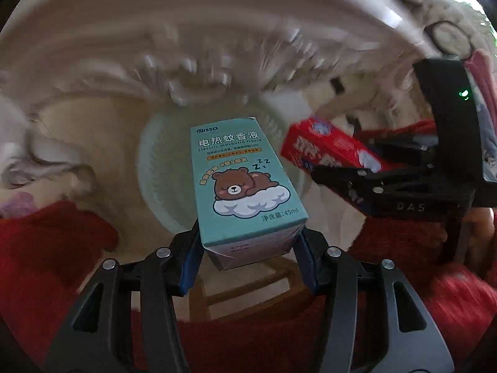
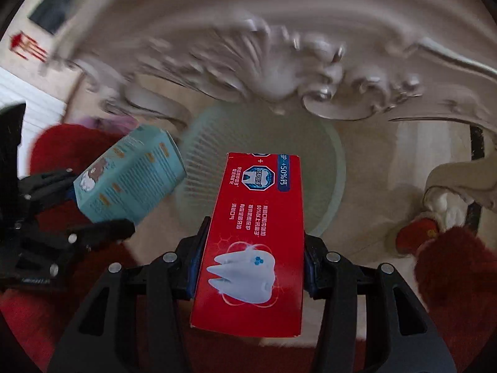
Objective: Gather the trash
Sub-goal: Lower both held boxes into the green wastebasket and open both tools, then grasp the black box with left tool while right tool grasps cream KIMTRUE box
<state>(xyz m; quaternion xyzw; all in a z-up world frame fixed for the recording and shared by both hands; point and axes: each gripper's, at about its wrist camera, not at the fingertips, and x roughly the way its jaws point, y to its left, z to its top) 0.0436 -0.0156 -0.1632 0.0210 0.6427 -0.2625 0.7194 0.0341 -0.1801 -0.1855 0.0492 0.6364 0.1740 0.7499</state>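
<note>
Two boxes are held over one bin, and the drop turns on that relation. Closest in, the left gripper (image 1: pixel 248 245) clamps the near end of the teal box (image 1: pixel 245 180), whose long axis runs straight ahead from the fingers; the right gripper (image 2: pixel 251 267) grips the red box (image 2: pixel 254 233) by its long sides near the rear, also pointing forward. Past each box's far end lies the pale green ribbed bin (image 2: pixel 329 186), below and just ahead of both grippers, neither clearly nearer. The teal box shows a sleeping bear on a cloud and looks intact; the red one, longer and flatter, carries a white tooth. Beyond stands carved cream furniture (image 2: pixel 279 71), blurred.
</note>
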